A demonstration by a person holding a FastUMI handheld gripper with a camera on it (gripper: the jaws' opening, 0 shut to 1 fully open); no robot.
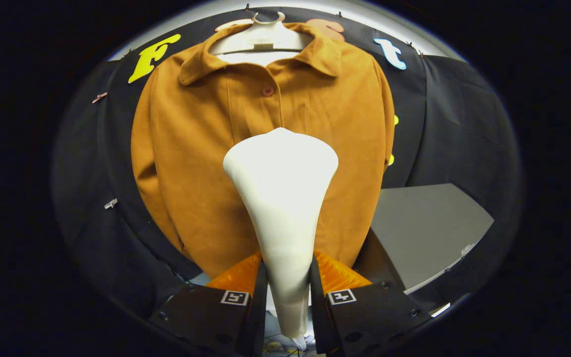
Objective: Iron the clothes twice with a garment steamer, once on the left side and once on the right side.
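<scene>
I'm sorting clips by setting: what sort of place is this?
Likely a staged recording booth, not a home: black cloth wall, a brown shirt on a hanger, and the tool shut on a white garment steamer.

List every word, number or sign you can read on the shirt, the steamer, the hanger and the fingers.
Shirt: no text.
Steamer, clamped between the fingers: no text.
Hanger: small tab at its middle, too blurred to read.
Fingers: one square coded marker on each, a pattern, not words.
</scene>
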